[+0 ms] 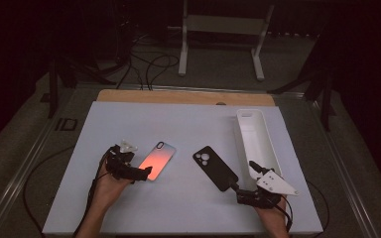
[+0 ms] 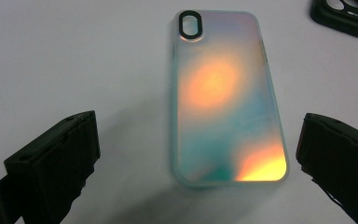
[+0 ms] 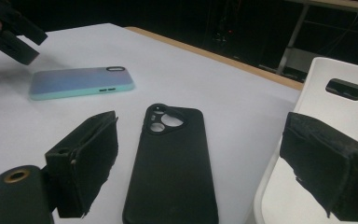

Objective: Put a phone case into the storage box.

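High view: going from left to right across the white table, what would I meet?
Left gripper → iridescent phone case → black phone case → white tray, with the right gripper low down near the black case's end.

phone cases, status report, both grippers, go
Left gripper open, jaws either side of the iridescent phone case, not gripping. Right gripper open over the black phone case. White tray beside it, nothing blocking.

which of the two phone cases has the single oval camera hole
The iridescent case, in front of the left gripper. Its one oval cutout sits in a top corner. The black case, by the right gripper, has a cluster of round holes instead.
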Demonstrator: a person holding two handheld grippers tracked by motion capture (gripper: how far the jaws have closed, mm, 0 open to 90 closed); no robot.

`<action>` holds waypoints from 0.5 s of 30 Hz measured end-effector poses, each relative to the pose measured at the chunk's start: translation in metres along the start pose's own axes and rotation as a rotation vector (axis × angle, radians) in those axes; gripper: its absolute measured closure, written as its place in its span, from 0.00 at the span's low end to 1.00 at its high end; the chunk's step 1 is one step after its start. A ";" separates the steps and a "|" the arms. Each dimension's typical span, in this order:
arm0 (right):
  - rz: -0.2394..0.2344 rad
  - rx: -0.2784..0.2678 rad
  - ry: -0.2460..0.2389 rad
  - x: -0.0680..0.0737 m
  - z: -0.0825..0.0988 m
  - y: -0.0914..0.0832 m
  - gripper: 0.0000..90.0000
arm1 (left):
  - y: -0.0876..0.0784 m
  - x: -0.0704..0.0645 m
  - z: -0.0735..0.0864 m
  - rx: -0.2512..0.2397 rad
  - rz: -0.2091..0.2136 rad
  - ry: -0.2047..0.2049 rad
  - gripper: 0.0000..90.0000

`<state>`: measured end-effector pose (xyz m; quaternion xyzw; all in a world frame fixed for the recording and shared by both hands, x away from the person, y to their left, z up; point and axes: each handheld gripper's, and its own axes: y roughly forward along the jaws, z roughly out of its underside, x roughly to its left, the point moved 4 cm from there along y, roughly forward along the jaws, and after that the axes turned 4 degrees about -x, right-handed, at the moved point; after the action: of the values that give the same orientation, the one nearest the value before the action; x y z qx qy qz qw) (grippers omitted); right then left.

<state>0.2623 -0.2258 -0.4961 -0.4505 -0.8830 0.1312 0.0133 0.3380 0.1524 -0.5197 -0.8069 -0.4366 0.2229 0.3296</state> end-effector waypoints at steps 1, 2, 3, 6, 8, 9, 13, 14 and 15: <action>0.000 0.000 0.000 0.000 0.000 0.000 0.12 | 0.002 -0.001 -0.001 0.010 0.000 0.003 0.00; 0.001 0.000 0.001 0.000 0.000 0.000 0.12 | 0.005 -0.002 -0.002 0.015 -0.001 0.006 0.00; 0.000 0.002 -0.001 0.000 0.000 0.000 0.12 | 0.007 -0.003 -0.003 0.022 -0.002 0.011 0.00; 0.000 0.003 -0.004 0.000 0.000 0.000 0.12 | 0.015 -0.007 -0.006 0.037 -0.002 0.019 0.00; 0.000 0.003 -0.005 0.000 0.000 0.000 0.12 | 0.020 -0.010 -0.008 0.047 0.005 0.019 0.00; 0.000 0.004 -0.006 0.000 0.000 0.000 0.12 | 0.023 -0.011 -0.009 0.055 0.008 0.023 0.00; 0.002 0.005 -0.011 0.000 0.000 0.000 0.12 | 0.032 -0.017 -0.009 0.085 0.003 0.036 0.01; 0.001 0.005 -0.011 0.000 0.000 0.000 0.12 | 0.034 -0.018 -0.009 0.093 0.000 0.034 0.01; 0.001 0.005 -0.011 0.000 0.000 0.000 0.12 | 0.036 -0.019 -0.009 0.098 0.000 0.033 0.01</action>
<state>0.2622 -0.2258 -0.4966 -0.4500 -0.8826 0.1358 0.0096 0.3542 0.1190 -0.5385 -0.7933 -0.4198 0.2307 0.3758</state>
